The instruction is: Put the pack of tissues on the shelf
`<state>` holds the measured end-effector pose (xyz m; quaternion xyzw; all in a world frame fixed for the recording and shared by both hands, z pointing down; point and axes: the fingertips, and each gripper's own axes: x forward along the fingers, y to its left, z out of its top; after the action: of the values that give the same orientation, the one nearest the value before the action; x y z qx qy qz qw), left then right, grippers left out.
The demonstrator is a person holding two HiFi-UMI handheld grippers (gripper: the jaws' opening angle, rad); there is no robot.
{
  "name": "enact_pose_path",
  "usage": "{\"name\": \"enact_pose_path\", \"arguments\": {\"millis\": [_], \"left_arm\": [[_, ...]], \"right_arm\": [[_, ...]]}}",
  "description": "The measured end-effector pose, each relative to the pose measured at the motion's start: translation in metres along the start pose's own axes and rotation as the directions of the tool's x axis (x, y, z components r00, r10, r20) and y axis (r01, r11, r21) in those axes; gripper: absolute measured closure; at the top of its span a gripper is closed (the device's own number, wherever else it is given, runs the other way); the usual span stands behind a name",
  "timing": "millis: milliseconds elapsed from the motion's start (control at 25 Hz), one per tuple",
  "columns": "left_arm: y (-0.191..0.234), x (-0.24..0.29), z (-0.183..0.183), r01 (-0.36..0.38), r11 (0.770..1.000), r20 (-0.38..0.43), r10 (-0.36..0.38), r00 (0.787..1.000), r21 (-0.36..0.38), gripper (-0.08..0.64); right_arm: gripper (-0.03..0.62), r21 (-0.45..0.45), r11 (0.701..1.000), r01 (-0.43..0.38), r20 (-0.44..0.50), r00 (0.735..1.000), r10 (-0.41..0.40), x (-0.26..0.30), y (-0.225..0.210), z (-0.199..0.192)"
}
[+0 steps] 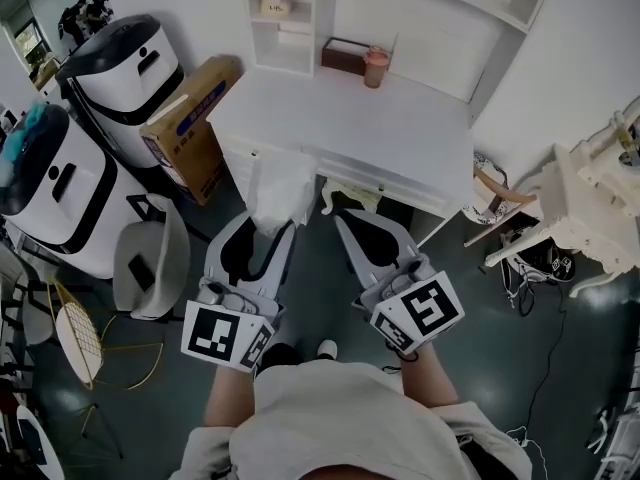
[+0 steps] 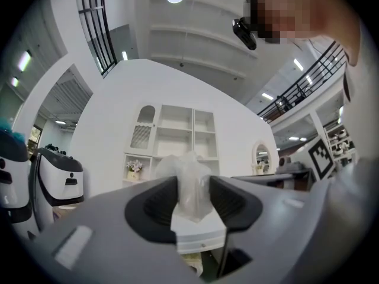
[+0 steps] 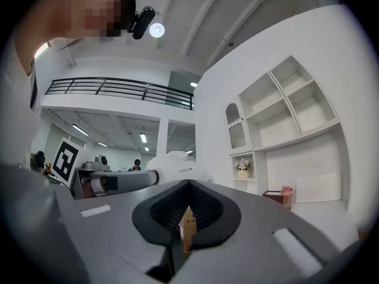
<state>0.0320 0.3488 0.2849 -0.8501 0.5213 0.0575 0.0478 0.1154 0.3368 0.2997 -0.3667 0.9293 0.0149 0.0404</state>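
Head view first; my left gripper (image 1: 276, 226) is clamped on the pack of tissues (image 1: 281, 186), held just short of the white desk (image 1: 400, 133); the shelf (image 1: 283, 43) stands at the desk's far side, well apart; my right gripper (image 1: 343, 223) has its jaws together, empty. Left gripper view; the pads pinch soft wrapper, so I judge the pack could slip or flop out during the reach. Right gripper view; closed on nothing, it gives no support, and could clip the pink cup (image 3: 287, 195).
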Motion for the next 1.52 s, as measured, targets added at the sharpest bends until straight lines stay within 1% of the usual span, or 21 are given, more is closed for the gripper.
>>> {"name": "enact_pose_path", "arguments": {"millis": [200,400,680,840,1080,1320,1520], "left_arm": [[-0.007,0.008,-0.002,-0.016,1.0,-0.008,0.016,1.0,0.002,0.396],[-0.002,0.016,-0.008,-0.02,1.0,-0.014,0.02,1.0,-0.006,0.396],[0.007,0.035,-0.011,0.004,1.0,-0.01,-0.005,1.0,-0.019,0.396],[0.02,0.048,-0.012,0.022,0.999,-0.001,-0.022,1.0,-0.025,0.396],[0.05,0.072,-0.014,0.052,0.998,0.0,-0.052,0.999,-0.023,0.396],[0.102,0.101,-0.014,0.065,0.997,0.0,-0.065,0.998,-0.03,0.396],[0.14,0.123,-0.018,0.083,0.996,-0.002,-0.083,0.997,-0.033,0.396]], "right_arm": [[0.592,0.013,1.0,-0.015,0.003,1.0,0.015,-0.004,-0.012,0.0],[0.592,0.018,1.0,-0.019,-0.012,1.0,0.019,-0.001,-0.018,-0.009],[0.592,0.009,1.0,0.0,-0.018,1.0,0.001,0.01,-0.032,-0.01],[0.592,0.003,1.0,0.014,-0.02,1.0,-0.014,0.024,-0.04,-0.01],[0.592,0.001,1.0,0.022,-0.021,1.0,-0.022,0.065,-0.05,-0.011],[0.592,-0.002,0.999,0.036,-0.022,0.999,-0.036,0.122,-0.063,-0.01],[0.592,0.001,0.998,0.065,-0.03,0.997,-0.065,0.164,-0.075,-0.015]]}}
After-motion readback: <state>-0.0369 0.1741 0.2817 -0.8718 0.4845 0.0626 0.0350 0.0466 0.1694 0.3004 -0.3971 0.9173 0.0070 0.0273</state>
